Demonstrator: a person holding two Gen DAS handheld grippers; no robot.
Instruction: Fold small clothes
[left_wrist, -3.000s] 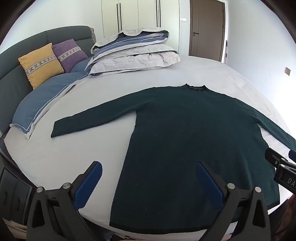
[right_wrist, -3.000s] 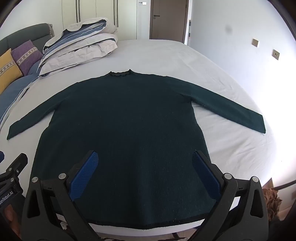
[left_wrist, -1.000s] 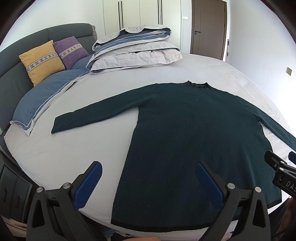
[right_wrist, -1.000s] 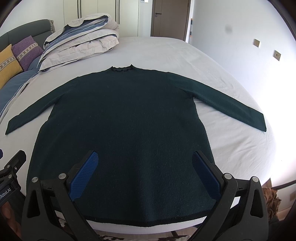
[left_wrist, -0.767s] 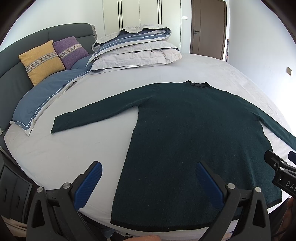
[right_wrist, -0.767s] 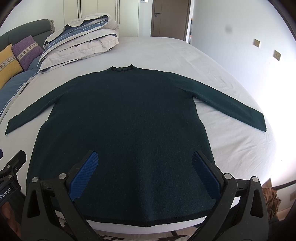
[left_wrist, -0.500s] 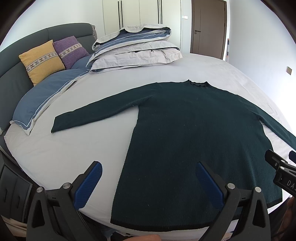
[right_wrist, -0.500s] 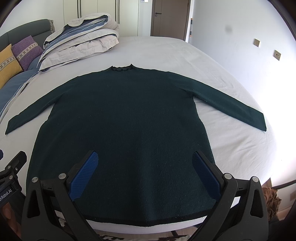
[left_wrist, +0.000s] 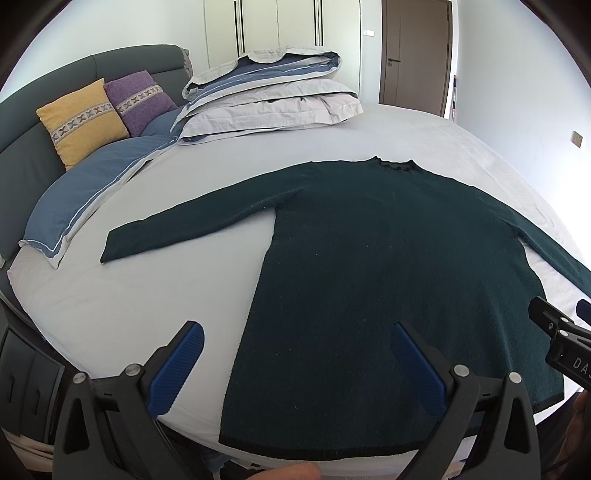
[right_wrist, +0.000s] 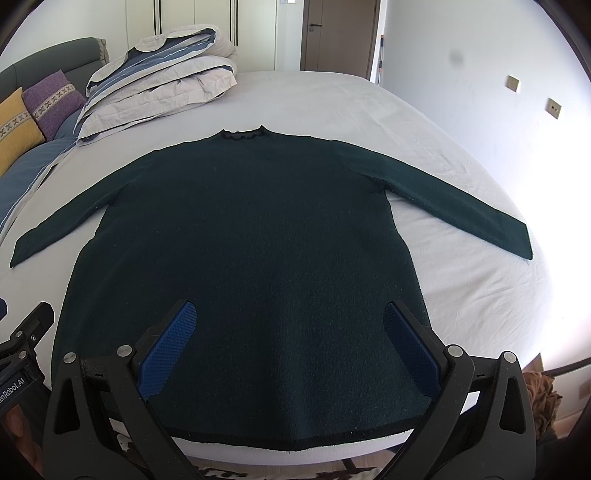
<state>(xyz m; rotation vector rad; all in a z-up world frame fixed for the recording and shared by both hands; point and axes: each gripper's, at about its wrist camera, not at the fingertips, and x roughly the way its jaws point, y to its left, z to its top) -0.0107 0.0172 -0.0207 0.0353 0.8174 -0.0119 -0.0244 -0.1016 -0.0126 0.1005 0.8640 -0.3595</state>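
Barely shifted since a second ago: left hand-held gripper (left_wrist: 295, 363) and right hand-held gripper (right_wrist: 290, 345), both spread apart and empty, hovering above sweater (right_wrist: 243, 236) hem, spread flat on bed (right_wrist: 461, 295) for folding

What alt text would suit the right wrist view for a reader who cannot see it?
A dark green sweater lies flat on a white bed, both sleeves spread out, hem nearest the camera. The open right gripper hovers above the hem, holding nothing. Folded bedding sits at the far left.

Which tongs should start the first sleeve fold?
Either, probably. Left tongs and right tongs both hang open over the sweater hem, each nearer its own sleeve. Slight edge left: its sleeve is fully in view.
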